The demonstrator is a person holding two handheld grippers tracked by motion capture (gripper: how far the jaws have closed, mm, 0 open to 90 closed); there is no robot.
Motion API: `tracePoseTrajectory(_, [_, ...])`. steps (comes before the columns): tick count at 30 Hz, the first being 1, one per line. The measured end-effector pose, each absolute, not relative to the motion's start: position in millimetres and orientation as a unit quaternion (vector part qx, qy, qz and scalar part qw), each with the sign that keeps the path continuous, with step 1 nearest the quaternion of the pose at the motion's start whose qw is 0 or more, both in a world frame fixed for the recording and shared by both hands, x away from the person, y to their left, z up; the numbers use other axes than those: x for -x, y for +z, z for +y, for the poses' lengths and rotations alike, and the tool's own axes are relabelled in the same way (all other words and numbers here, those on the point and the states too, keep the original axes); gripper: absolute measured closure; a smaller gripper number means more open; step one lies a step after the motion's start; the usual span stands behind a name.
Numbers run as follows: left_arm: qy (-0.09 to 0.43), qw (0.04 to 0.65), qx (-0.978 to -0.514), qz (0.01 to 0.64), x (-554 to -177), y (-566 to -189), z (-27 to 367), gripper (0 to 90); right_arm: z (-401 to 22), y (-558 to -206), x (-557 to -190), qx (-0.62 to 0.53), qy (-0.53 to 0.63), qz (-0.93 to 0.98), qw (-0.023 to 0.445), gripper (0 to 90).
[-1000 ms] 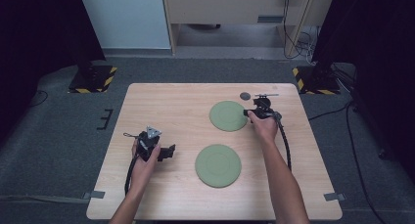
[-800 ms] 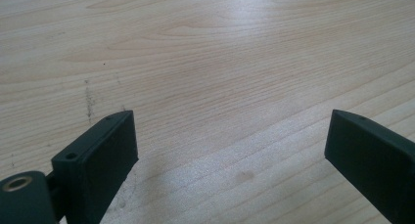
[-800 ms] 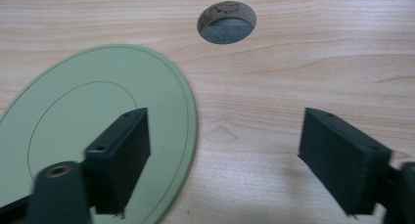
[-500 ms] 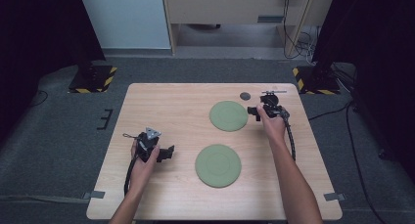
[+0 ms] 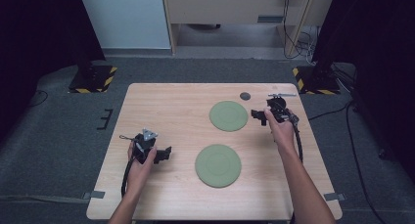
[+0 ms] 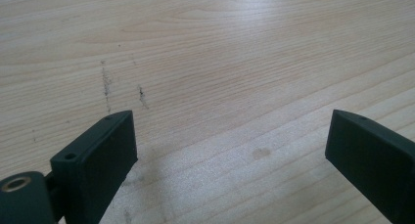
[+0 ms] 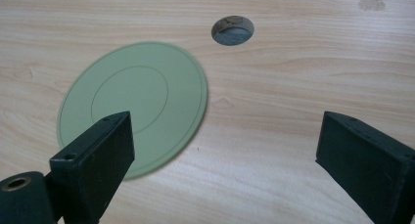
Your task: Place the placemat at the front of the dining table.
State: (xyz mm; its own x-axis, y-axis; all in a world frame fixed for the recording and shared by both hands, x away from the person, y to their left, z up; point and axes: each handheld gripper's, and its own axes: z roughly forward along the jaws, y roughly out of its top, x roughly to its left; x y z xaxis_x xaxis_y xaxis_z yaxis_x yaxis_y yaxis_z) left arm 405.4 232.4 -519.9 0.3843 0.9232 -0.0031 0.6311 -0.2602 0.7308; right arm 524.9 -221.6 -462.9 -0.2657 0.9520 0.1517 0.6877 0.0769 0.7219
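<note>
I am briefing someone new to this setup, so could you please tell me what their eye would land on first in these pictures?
Two flat green discs on the pale wooden table: the far disc toward the back right, the near disc closer to the person. A small round hole lies behind the far disc. The right hand-held gripper, jaws apart and empty, sits beside the far disc; the left hand-held gripper is open over bare wood.

No readable text, labels, brands or numbers on table (image 5: 161, 111), plates or grippers.
</note>
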Motion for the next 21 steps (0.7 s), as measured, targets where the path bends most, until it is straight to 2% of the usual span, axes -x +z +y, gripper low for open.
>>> tracePoseTrajectory(9, [0.224, 0.34, -0.755, 0.513, -395, -517, 235, 4.0, -233, -451, -493, -0.569, 0.372, 0.709, 0.187, 6.4])
tracePoseTrajectory(21, [0.226, 0.33, -0.764, 0.507, -396, -521, 230, 4.0, -238, -469, -471, -0.56, 0.365, 0.723, 0.177, 6.5])
